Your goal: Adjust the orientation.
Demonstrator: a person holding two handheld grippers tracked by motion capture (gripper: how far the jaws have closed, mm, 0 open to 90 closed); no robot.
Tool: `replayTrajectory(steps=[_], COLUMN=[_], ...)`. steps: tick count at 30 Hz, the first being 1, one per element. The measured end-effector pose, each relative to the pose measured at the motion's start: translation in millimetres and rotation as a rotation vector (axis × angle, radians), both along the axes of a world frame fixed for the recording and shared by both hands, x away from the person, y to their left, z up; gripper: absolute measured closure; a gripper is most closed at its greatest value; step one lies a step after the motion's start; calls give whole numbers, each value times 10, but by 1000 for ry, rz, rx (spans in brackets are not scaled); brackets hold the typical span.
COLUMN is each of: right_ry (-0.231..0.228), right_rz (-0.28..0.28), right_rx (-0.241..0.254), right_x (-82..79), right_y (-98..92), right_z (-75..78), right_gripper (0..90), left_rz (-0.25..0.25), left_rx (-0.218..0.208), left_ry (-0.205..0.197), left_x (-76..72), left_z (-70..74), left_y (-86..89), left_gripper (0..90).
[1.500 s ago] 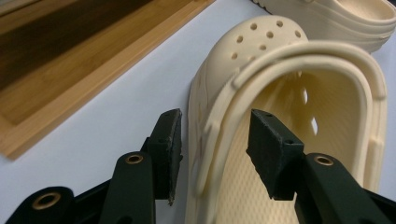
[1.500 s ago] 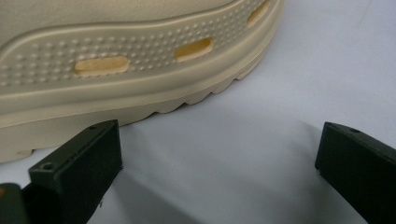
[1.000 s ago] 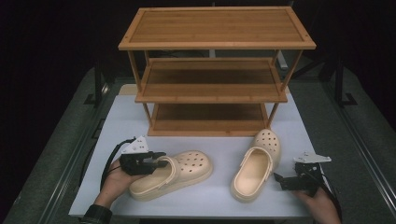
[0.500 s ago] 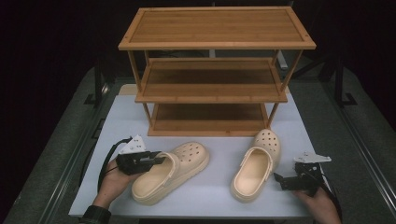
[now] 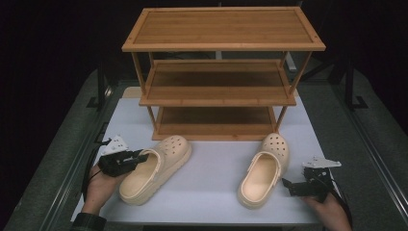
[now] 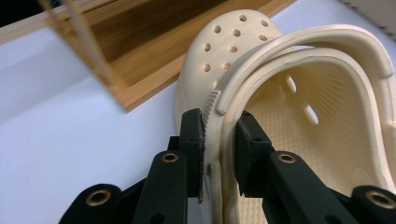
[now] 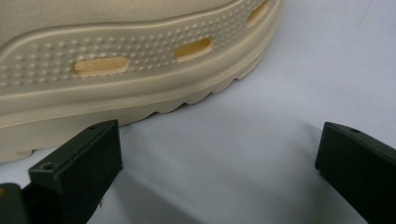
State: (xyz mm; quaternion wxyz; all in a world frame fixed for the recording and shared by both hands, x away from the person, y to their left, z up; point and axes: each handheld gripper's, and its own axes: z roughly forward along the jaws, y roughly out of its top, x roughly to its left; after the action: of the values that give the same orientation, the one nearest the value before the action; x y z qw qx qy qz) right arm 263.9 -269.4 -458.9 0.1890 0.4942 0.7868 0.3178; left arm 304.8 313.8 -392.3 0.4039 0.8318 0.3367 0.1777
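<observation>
Both tongs are black. The left tongs [image 5: 143, 155], lower left of the high view, carry brass-ringed screw holes and ridged pads [image 6: 204, 122]; the right tongs [image 5: 287, 185], lower right, wear a grey three-cornered plate. A dark plaid cuff [image 5: 88, 223] sits bottom left.

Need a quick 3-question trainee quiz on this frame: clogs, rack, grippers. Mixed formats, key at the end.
1. True or false: the left gripper is clamped on the side wall of the left clog.
2. The right gripper is: A) shut on the right clog; B) open beside it; C) on the wooden rack.
3. How many shelves on the rack hold a clog?

Key: 1 true. 2 B, its jaws stand wide apart beside the sole. 3 none, both clogs sit on the white tabletop.
</observation>
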Motion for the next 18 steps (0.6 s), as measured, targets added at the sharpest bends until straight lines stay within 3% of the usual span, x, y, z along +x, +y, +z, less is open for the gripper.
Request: replayTrajectory(steps=[7, 12, 14, 18], right_ry=[0, 0, 0, 0], right_rz=[0, 0, 0, 0], right_rx=[0, 0, 0, 1], right_x=[0, 0, 0, 0], right_y=[0, 0, 0, 0], right_z=[0, 0, 0, 0], right_gripper=[0, 0, 0, 0], left_rz=[14, 6, 5, 18], left_rx=[7, -21, -36, -53], left_ry=[12, 24, 32, 20], left_x=[5, 2, 2, -25], left_z=[-38, -52, -55, -23], left_y=[6, 16, 23, 50], left_gripper=[739, 710, 678, 533])
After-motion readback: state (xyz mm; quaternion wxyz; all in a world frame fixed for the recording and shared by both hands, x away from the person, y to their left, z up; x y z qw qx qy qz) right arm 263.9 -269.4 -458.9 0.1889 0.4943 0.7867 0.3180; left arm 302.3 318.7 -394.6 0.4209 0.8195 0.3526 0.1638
